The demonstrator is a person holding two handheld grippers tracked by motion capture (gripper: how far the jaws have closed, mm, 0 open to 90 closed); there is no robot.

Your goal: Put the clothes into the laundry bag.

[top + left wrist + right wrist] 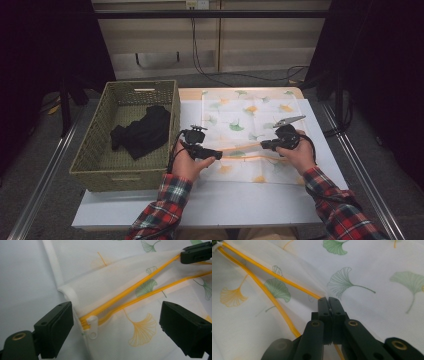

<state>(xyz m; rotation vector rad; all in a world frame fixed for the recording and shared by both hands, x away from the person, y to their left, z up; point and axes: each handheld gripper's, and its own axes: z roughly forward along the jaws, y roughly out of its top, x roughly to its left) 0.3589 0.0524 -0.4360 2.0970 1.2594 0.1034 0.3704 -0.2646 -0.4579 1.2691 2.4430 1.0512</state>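
A white mesh laundry bag (248, 131) printed with green and yellow ginkgo leaves lies flat on the bench (200, 200), to the right of a woven basket (95, 150) that has a dark garment (142, 132) in it. The bag's yellow zipper (130, 296) is open along the near edge, its two sides spread apart, and the white zipper pull (92, 327) sits at the left end.

The right hand-held gripper (265, 145) is clamped shut on the upper yellow edge of the opening; in the right gripper view its black jaws press together on the mesh (328, 305) with the yellow tape running in under them. That edge is lifted a little off the bench.

The left hand-held gripper (219, 154) stands wide open, its jaws either side of the zipper end without touching it; the pull lies between them, nearer the left jaw. Both sleeves are red plaid.
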